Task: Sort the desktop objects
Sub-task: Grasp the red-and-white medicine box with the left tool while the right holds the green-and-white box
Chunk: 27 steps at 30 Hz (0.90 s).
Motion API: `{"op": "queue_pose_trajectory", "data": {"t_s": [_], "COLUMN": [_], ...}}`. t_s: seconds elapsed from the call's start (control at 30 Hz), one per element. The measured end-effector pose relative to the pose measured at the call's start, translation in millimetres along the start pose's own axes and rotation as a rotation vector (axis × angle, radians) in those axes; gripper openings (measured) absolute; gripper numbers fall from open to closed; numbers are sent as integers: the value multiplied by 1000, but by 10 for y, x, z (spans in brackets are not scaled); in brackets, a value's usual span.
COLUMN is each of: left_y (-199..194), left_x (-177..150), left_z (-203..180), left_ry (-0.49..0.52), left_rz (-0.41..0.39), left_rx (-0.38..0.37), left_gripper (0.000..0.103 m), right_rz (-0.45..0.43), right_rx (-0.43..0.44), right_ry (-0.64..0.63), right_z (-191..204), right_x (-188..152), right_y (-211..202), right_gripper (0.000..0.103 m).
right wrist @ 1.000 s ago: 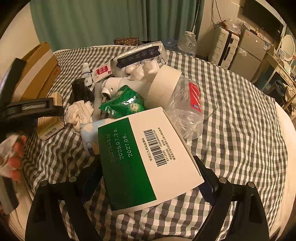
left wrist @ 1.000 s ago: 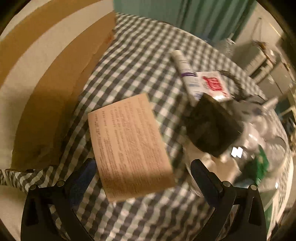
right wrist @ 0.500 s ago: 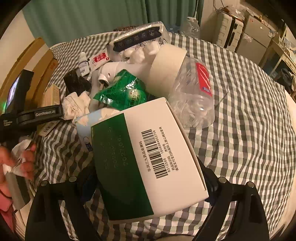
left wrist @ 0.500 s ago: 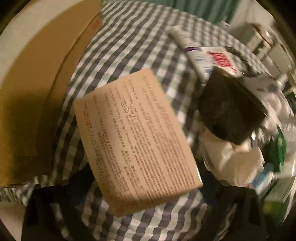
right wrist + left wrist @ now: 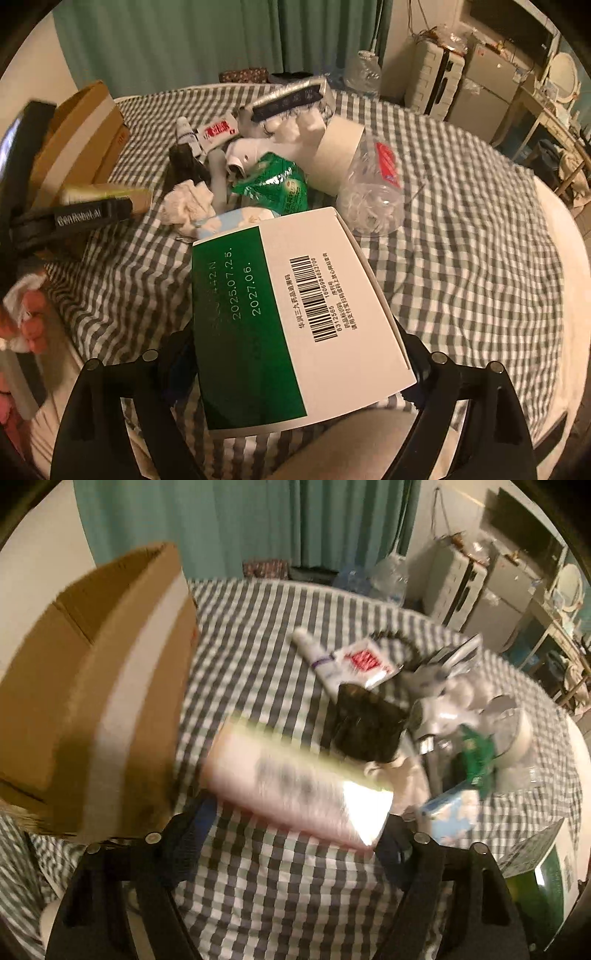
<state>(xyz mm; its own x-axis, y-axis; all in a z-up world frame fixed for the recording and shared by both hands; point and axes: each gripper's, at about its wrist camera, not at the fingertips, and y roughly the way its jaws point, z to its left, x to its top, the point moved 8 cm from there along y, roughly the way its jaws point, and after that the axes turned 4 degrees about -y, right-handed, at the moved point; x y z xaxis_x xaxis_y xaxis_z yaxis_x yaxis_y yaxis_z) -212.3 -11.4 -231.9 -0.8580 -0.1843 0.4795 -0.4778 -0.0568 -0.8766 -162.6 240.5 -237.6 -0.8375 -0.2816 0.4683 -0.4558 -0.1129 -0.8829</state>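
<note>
Between the right gripper (image 5: 295, 354) fingers, closed on its sides, sits a green-and-white box (image 5: 291, 317) above the checked surface (image 5: 461, 229). Left gripper (image 5: 295, 812) clamps a blurred pale box (image 5: 295, 779) beside the cardboard carton (image 5: 85, 686), near the clutter pile (image 5: 424, 716).

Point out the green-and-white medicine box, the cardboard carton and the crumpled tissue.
green-and-white medicine box (image 5: 295, 314): right wrist view, on its top face beside the barcode.
cardboard carton (image 5: 92, 686): left wrist view, on its brown side wall.
crumpled tissue (image 5: 188, 206): right wrist view, on its white middle.
</note>
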Motion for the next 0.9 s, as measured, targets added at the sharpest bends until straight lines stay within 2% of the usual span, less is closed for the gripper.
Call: {"op": "queue_pose_trajectory", "data": {"t_s": [0.03,0.07,0.17,0.4,0.43,0.5,0.53,0.6,0.77,0.83,0.9], "left_y": [-46,-90,-126,-71,-27,43,60,60,168,214,311], "left_x": [62,68,72,-222,-264,-322,-325,-304,-159,-104,-91], "left_z": [-77,-82,-79,144,171,218,252,303,258,252,236], "left_ry": [7,16,12,4,13,31,32,30,41,56,65], "left_rz": [-2,-3,13,58,69,90,81,49,20,12,42], "left_rx": [-2,-6,-45,-66,-51,-23,-4,19,16,40,39], "left_gripper": [43,39,39,43,45,70,74,77,77,68,31], "right_rz": [-4,-10,-29,-42,-40,-30,-28,-27,-15,-9,0], "right_rx": [2,7,12,11,12,20,24,34,59,70,78], "right_ry": [2,8,11,0,1,0,-1,0,8,8,16], "right_z": [26,45,124,211,222,227,234,253,255,256,232], "right_x": [17,30,83,38,19,-15,-33,-38,-61,-81,-91], "right_y": [-29,-86,-216,-291,-296,-266,-257,-231,-114,-78,-41], "right_gripper": [87,87,87,87,87,87,87,87,87,87,87]}}
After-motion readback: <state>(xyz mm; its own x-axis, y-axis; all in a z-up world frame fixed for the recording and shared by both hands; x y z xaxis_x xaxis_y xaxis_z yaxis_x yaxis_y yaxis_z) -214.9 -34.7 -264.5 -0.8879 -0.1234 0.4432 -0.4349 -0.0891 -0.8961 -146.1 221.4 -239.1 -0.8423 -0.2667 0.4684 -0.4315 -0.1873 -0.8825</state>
